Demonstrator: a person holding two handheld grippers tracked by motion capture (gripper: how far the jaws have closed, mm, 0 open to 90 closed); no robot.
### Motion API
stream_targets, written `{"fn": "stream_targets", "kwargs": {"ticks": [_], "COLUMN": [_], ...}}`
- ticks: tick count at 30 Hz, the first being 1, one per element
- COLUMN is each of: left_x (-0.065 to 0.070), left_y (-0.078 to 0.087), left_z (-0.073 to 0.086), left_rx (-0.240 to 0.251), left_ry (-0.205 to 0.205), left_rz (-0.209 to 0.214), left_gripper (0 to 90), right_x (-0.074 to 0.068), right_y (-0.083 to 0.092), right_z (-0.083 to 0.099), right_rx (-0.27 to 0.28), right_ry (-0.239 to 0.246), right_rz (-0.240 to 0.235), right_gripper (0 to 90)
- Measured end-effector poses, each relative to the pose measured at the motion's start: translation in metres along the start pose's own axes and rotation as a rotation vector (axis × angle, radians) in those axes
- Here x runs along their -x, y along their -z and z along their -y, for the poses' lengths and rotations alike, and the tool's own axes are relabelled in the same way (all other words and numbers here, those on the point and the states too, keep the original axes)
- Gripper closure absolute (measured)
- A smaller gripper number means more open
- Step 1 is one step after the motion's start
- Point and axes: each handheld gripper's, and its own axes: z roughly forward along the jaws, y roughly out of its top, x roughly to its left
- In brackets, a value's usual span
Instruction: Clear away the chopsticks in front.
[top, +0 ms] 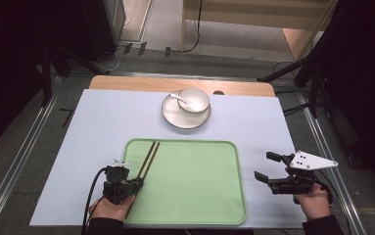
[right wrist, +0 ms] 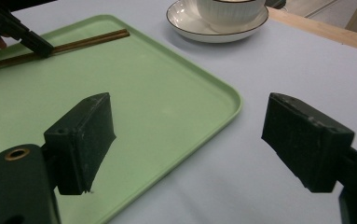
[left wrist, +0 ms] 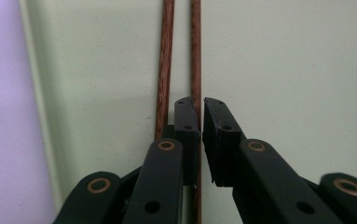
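Pair of brown wooden chopsticks (top: 148, 158) lies at left of light-green plastic tray (top: 199, 205). Left gripper (left wrist: 201, 119) nearly closed around one stick; right gripper (top: 269, 168) wide apart, idle. Goal unclear.

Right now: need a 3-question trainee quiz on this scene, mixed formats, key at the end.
1. True or false: the chopsticks lie on the green tray.
2. The spoon rests in: A) the tray B) the bowl C) the bare table.
3. Fill in: the right gripper has its fingers ____, beside the tray.

Key: 1 true; 2 B, and the bowl sits on a saucer; 3 open, whereas the left gripper is nearly shut around one chopstick.
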Motion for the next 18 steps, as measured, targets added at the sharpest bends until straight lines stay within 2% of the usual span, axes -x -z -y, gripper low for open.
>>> {"fn": "stream_targets", "kwargs": {"ticks": [7, 10, 13, 16, 18], "left_x": [0.000, 0.003, 0.004, 0.005, 0.003], "left_y": [0.001, 0.004, 0.013, 0.021, 0.025], "left_z": [-0.002, -0.004, -0.010, -0.020, -0.026], "left_rx": [0.008, 0.016, 0.039, 0.068, 0.071], "left_ry": [-0.008, -0.019, -0.023, -0.065, -0.109], "left_rz": [0.017, 0.036, 0.075, 0.099, 0.122], "left_gripper": [79.1, 74.8, 72.7, 69.3, 64.8], "right_x": [0.000, 0.000, 0.000, 0.000, 0.000], "right_y": [0.001, 0.000, 0.000, 0.000, 0.000], "right_z": [0.001, 0.001, 0.001, 0.001, 0.001], "right_rx": [-0.002, -0.001, -0.004, -0.008, -0.008], "right_ry": [0.001, 0.003, -0.001, -0.002, -0.003], "right_rz": [0.001, 0.000, -0.001, 0.001, 0.002], "right_gripper": [17.4, 17.4, 17.4, 17.4, 17.4]}}
